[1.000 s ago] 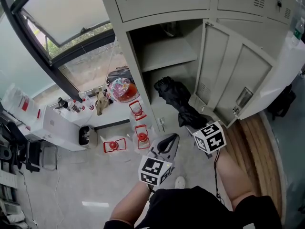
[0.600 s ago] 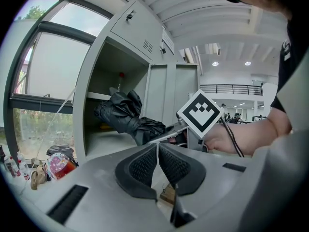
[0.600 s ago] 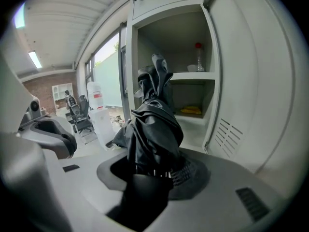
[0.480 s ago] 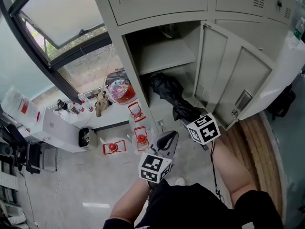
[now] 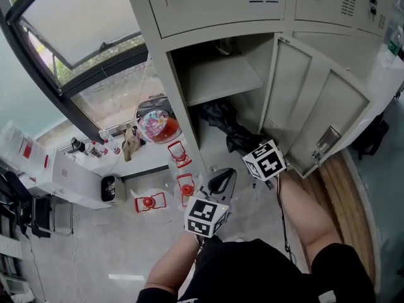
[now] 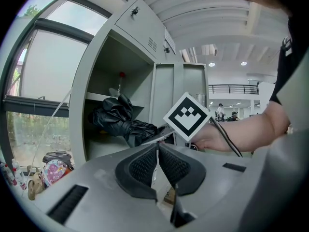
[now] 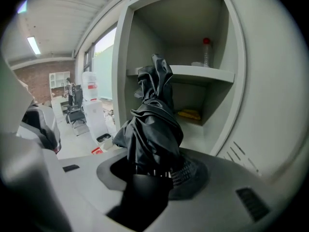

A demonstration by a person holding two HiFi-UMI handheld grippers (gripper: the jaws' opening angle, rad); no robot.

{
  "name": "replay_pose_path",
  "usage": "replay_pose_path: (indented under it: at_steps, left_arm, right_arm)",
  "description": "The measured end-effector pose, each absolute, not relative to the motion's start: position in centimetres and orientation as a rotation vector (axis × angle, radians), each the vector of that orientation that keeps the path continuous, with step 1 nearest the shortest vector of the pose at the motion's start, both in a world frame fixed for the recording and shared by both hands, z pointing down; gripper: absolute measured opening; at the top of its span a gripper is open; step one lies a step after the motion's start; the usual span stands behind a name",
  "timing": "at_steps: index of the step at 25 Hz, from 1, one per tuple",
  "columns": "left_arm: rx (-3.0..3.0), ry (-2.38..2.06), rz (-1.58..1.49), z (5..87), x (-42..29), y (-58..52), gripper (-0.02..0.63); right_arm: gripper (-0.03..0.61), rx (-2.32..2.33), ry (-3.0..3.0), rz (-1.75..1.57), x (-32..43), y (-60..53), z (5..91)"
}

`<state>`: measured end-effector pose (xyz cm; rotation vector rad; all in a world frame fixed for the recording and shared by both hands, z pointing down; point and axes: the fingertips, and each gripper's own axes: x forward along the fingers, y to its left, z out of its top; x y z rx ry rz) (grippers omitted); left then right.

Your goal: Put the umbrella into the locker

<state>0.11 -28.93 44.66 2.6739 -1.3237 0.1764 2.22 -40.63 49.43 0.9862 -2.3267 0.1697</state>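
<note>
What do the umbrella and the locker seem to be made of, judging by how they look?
Umbrella: probably thin synthetic fabric, black and slightly glossy. It sits in soft, crumpled folds with faint highlights.
Locker: likely sheet metal painted a matte pale grey. Its panels are thin and flat, with punched vent slots and crisp folded edges.

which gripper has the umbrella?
The right gripper: its jaws clamp the black umbrella, which pokes into the open locker. The left gripper has its jaws shut on nothing.
</note>
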Motion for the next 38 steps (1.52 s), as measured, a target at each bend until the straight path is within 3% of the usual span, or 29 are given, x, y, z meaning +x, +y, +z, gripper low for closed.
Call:
replay_pose_path:
  at_steps: [38]
  left_arm:
    - [2.671, -1.242, 0.282, 46.6, -3.3, -37.0, 0.02]
  right_arm:
    - [0.229, 0.939, -2.087, 0.096, -3.4, -54.8, 55.0]
